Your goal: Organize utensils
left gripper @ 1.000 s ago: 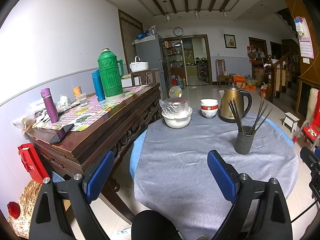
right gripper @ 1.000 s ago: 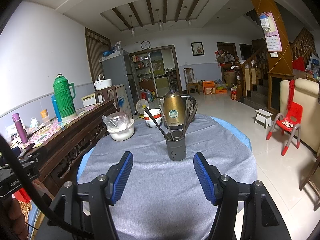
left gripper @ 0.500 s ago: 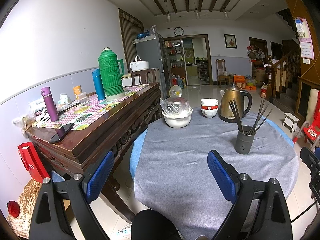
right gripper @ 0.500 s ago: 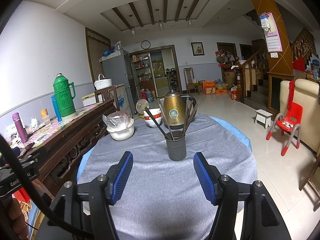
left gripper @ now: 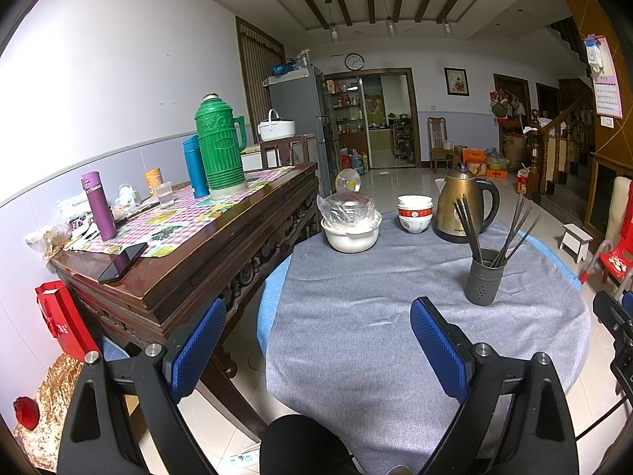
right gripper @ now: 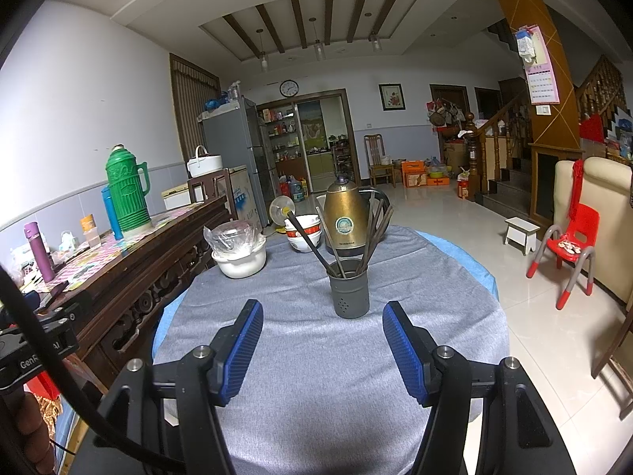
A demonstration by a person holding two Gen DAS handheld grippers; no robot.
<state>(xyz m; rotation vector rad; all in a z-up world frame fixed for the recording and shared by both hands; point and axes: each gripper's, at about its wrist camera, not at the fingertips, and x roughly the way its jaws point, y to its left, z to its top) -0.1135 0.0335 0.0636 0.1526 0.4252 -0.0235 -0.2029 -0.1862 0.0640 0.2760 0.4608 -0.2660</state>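
Dark chopsticks [right gripper: 362, 237] fan out of a grey perforated utensil holder [right gripper: 349, 292] standing upright on the round table [right gripper: 316, 356], whose grey cloth lies bare around it; the holder sits towards the table's far right in the left wrist view and dead ahead in the right wrist view. Just behind it are a brass-coloured kettle [right gripper: 345, 219], 1 stack of red-and-white bowls [right gripper: 304, 233] and a white pot [right gripper: 239, 261] under crinkled plastic wrap. Nothing has shifted over the past second: both views match the earlier ones, and no loose utensil shows on the cloth. The right gripper [right gripper: 322, 322] hangs short of the holder with its blue pads spread and nothing between them; the left gripper [left gripper: 316, 330] is likewise released and empty, near the table's edge beside the wooden sideboard [left gripper: 190, 253]. That stillness suggests a pause, with the chopsticks apparently already gathered or no grasp yet begun; which cannot be told.
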